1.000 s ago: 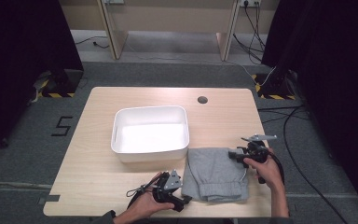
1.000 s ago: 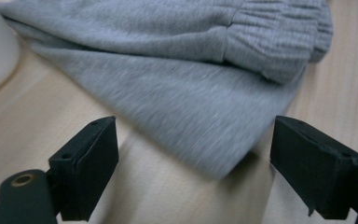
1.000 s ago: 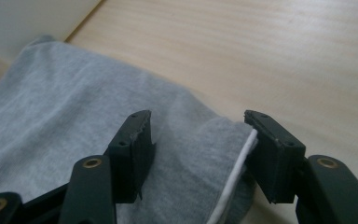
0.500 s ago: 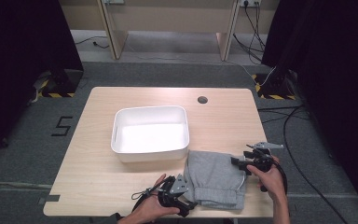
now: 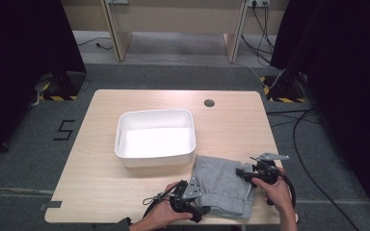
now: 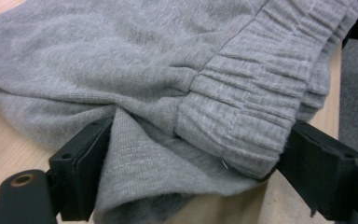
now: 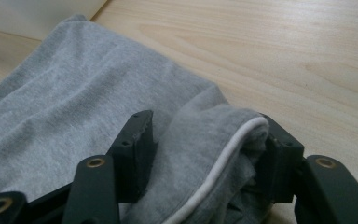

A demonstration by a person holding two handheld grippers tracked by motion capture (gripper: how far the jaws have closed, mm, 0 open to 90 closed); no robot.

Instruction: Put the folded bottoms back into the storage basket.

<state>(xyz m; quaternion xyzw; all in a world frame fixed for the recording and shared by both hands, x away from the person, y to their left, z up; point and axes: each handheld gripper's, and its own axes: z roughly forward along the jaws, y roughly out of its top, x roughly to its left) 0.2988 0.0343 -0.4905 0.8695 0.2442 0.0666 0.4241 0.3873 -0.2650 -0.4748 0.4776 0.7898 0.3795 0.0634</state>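
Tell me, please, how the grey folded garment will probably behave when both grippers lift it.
The grey garment will probably sag, since its soft knit bunches between the left gripper jaws. Its fold may open, because loose layers show by the right gripper, whose jaws have just been closing on the cloth. It looks light and unlikely to slip.

Black two-jaw tools, brass-coloured screws, grey plates, possibly dark sleeve.

Even overhead light, dark surroundings, glare inside the white tub.

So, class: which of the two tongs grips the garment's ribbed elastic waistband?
The left tongs, at the grey shorts' gathered waistband; the right tongs pinch an edge with white piping.
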